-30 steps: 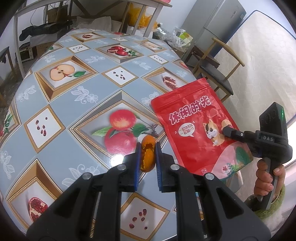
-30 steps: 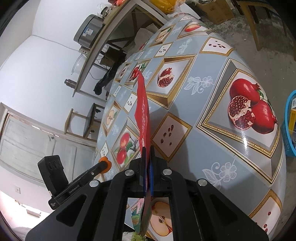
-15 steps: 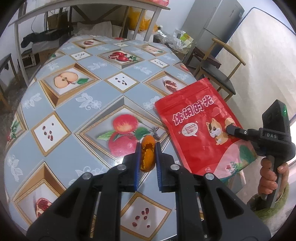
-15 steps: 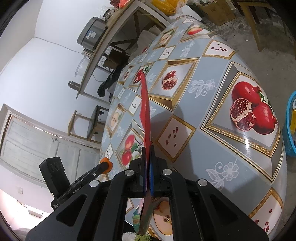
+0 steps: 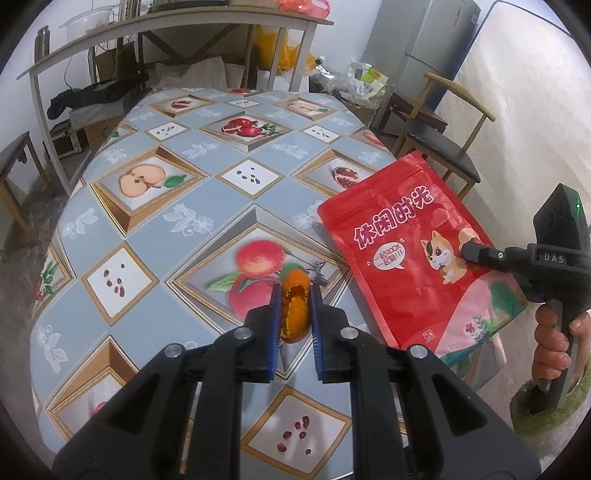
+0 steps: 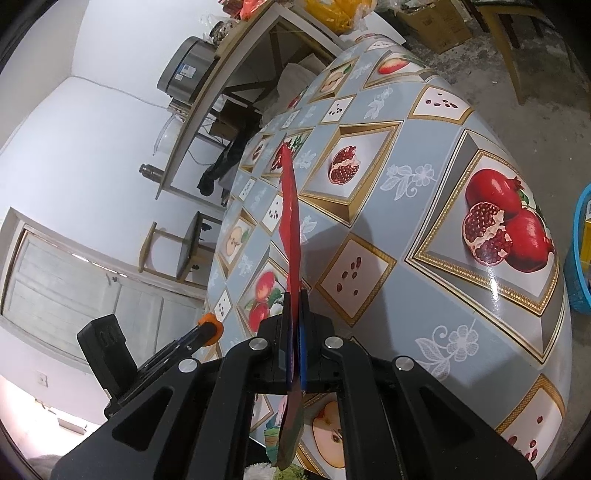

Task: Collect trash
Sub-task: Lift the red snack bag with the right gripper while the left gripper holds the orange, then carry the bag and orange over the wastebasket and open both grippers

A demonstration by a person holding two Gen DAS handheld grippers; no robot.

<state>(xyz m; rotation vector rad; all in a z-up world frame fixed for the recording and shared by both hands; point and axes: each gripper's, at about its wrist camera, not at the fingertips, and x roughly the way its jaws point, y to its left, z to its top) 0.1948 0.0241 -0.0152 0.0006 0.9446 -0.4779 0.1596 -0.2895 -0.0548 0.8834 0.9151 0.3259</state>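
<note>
My left gripper (image 5: 294, 295) is shut on a piece of orange peel (image 5: 294, 308), held above the fruit-patterned table (image 5: 155, 229). To its right a flat red snack bag (image 5: 413, 254) with a cartoon dog hangs over the table's right edge, pinched by my right gripper (image 5: 467, 251), which a hand (image 5: 552, 347) holds. In the right wrist view the red bag (image 6: 291, 221) runs edge-on up from the shut right gripper (image 6: 295, 306). The left gripper (image 6: 208, 330) with the orange peel (image 6: 209, 320) shows at lower left there.
A wooden chair (image 5: 439, 147) stands past the table's right side, with a grey fridge (image 5: 421, 48) and a mattress behind it. A wooden shelf table (image 5: 166, 29) and clutter lie at the far end. A blue basket (image 6: 580, 251) sits on the floor. A green furry object (image 5: 546, 413) lies below the hand.
The left wrist view has tipped up, so more of the far room shows. Both grips are unchanged and the bag stays in place.
</note>
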